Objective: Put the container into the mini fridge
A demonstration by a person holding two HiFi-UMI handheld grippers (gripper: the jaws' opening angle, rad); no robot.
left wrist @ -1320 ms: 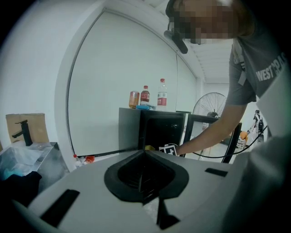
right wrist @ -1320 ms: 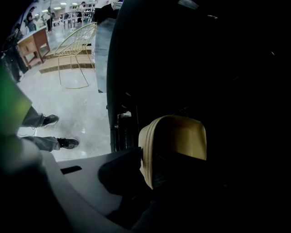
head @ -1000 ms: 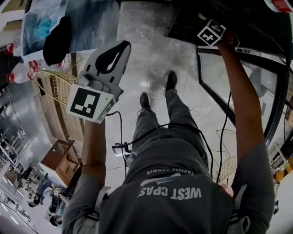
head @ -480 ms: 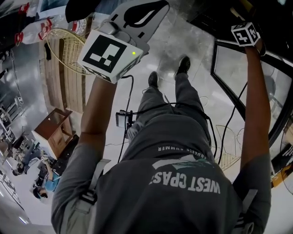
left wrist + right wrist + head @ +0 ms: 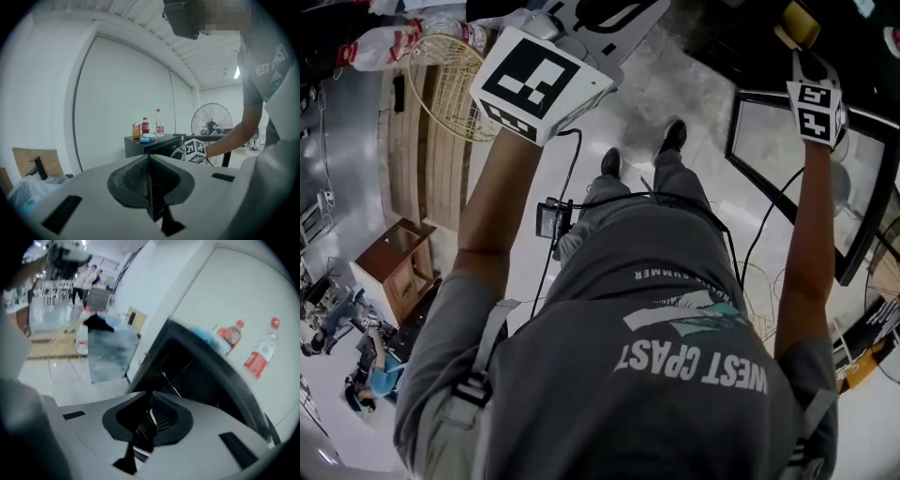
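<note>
Left gripper [image 5: 149,164] raised clear, idle – fingers pressed together, empty. Likely container – blue box [image 5: 144,139] atop mini fridge [image 5: 140,149], beside bottles [image 5: 160,127]; not yet grasped. Right gripper [image 5: 149,417] at open fridge door [image 5: 778,155], fingers closed, probably steadying door.

The person's bare left arm [image 5: 492,206] and right arm [image 5: 806,253] stretch forward. The grey-white plastic left gripper [image 5: 150,187] is closed and empty. The matching right gripper [image 5: 147,420] has its jaws together.
</note>
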